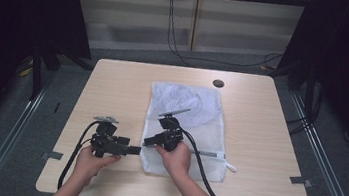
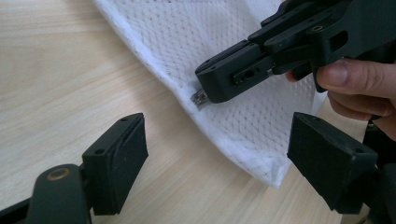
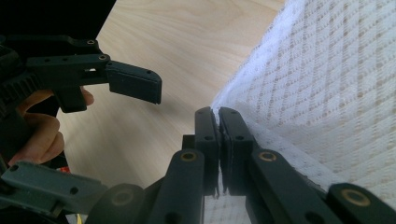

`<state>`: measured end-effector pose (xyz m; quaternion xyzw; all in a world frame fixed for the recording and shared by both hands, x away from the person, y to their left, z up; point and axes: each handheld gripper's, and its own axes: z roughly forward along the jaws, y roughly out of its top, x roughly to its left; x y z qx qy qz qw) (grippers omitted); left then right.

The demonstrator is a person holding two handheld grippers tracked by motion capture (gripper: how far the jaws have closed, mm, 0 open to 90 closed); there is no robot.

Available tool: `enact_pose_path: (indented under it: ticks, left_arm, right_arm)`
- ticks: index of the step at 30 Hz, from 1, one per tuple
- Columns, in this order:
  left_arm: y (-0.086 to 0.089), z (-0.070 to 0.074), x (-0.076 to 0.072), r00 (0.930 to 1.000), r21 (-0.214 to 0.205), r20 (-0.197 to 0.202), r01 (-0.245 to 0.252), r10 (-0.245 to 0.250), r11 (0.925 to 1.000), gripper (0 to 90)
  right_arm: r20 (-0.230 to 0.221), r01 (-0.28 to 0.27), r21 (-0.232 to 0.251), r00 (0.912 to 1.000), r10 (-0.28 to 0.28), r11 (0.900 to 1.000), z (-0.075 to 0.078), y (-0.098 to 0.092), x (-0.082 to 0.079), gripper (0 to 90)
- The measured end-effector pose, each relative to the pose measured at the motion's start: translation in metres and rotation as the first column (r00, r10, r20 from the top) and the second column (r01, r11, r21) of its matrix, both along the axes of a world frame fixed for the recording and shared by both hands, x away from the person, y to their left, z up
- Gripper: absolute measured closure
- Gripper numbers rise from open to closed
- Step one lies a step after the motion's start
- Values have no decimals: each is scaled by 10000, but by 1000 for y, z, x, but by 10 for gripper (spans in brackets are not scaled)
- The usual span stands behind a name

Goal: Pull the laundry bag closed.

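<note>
Your right gripper [image 2: 210,91] has its fingers [image 3: 208,135] pressed together on the metal zip pull [image 2: 200,98] at the left edge of the mesh bag [image 2: 187,42]; in the right gripper view the two pads meet with no gap, right at the bag's hem. Your left gripper [image 2: 217,154] holds its fingers [image 2: 116,158] wide apart with nothing between them; they stand just off the bag's near-left corner, over bare worktop [image 2: 56,60], near the right gripper but not touching it. From the high view, the white bag lies flat on the worktop, centre to right, its long side running away from you, and its zip runs along the near end. Your right hand [image 1: 175,157] rests over the bag's near-left part; your left hand [image 1: 90,159] is over bare wood beside it. Black cables [image 1: 201,172] trail back from both grippers towards you.
</note>
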<state>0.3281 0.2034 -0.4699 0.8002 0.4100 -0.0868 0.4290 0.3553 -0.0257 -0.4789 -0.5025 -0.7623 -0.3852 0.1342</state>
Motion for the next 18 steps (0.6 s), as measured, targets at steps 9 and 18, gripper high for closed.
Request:
enact_pose_path:
  ticks: [9, 18]
  left_arm:
    - [-13, -1, 0, 9998, 334, -160, -105, 110, 9994, 212]
    - [-18, -1, 1, 9989, 174, -404, -229, 236, 9996, 262]
  right_arm:
    - [205, 0, 268, 9998, -5, 9996, 9, -6, -3, 870]
    - [315, -100, 365, 9995, 88, 9993, 12, -8, -4, 870]
